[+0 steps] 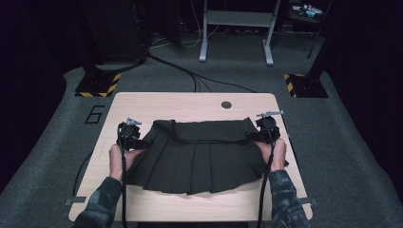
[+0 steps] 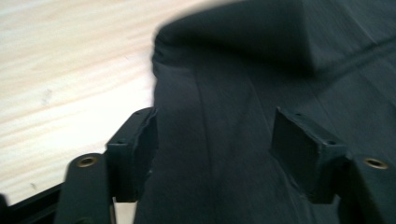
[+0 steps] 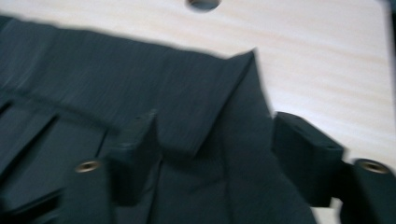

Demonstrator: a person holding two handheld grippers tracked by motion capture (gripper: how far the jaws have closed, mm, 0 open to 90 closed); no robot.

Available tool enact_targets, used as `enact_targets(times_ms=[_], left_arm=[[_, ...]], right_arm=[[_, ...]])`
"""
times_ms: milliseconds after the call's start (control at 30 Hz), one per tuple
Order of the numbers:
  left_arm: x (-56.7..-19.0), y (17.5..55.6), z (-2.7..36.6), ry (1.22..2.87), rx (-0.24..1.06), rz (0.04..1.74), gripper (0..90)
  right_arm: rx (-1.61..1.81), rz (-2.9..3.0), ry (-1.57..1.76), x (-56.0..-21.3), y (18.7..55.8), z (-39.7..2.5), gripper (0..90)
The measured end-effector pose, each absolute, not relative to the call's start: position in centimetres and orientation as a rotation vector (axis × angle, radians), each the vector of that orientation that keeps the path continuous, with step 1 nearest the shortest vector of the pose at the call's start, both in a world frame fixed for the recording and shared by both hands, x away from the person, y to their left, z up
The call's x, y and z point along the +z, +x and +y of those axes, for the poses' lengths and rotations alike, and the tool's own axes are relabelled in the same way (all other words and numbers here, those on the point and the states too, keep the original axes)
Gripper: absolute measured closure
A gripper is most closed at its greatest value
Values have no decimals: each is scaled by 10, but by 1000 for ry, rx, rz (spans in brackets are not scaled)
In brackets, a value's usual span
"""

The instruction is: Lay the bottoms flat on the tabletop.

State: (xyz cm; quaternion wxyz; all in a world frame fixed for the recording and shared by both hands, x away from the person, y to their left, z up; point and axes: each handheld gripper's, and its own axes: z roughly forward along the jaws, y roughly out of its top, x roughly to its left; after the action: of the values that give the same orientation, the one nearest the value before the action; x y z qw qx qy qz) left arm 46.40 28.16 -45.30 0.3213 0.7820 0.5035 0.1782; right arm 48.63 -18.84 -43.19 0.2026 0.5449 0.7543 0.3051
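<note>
- A dark pleated fabric skirt (image 1: 199,154) lies spread flat in the middle of the pale wood-grain worktop (image 1: 142,102), waistband toward the far edge and hem toward the person.
- The left hand-held gripper (image 1: 142,141) sits at the skirt's left waist corner and the right hand-held gripper (image 1: 253,135) at its right waist corner.
- In the left gripper view the jaws stand wide apart with cloth (image 2: 219,140) lying between them, so this gripper is released, not yet pinching.
- In the right gripper view the jaws are likewise spread, straddling a folded corner of the skirt (image 3: 219,116); it too is released.
- The step in hand looks like lining both grippers up on the waist corners, ahead of a fold or a lift.
- The next move would call for closing each pair of jaws on the cloth at once, deep enough to catch every layer, then moving both sides evenly so the pleats stay in order.
- Hard to make out: both gripper views are blurred, and how many layers lie under the jaws cannot be told.
- The black grippers merge with the dark cloth in the high view, so their jaw tips are unclear there.
- A round dark hole (image 1: 226,104) in the worktop sits beyond the waistband, well apart from the skirt.
</note>
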Motion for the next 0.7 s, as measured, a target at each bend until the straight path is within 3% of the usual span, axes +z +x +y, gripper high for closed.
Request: enact_targets(times_ms=[67, 367, 700], left_arm=[[-460, 462, 279, 2092, 458, 1305, 270], [-505, 451, 278, 2180, 367, 1355, 198], [-513, 427, 283, 2153, 435, 1338, 181]], right_arm=[[794, 2175, 1483, -450, 480, -186, 182], [716, 2282, 1535, -501, 471, -190, 151], [776, 2240, 1516, -510, 448, -191, 156]])
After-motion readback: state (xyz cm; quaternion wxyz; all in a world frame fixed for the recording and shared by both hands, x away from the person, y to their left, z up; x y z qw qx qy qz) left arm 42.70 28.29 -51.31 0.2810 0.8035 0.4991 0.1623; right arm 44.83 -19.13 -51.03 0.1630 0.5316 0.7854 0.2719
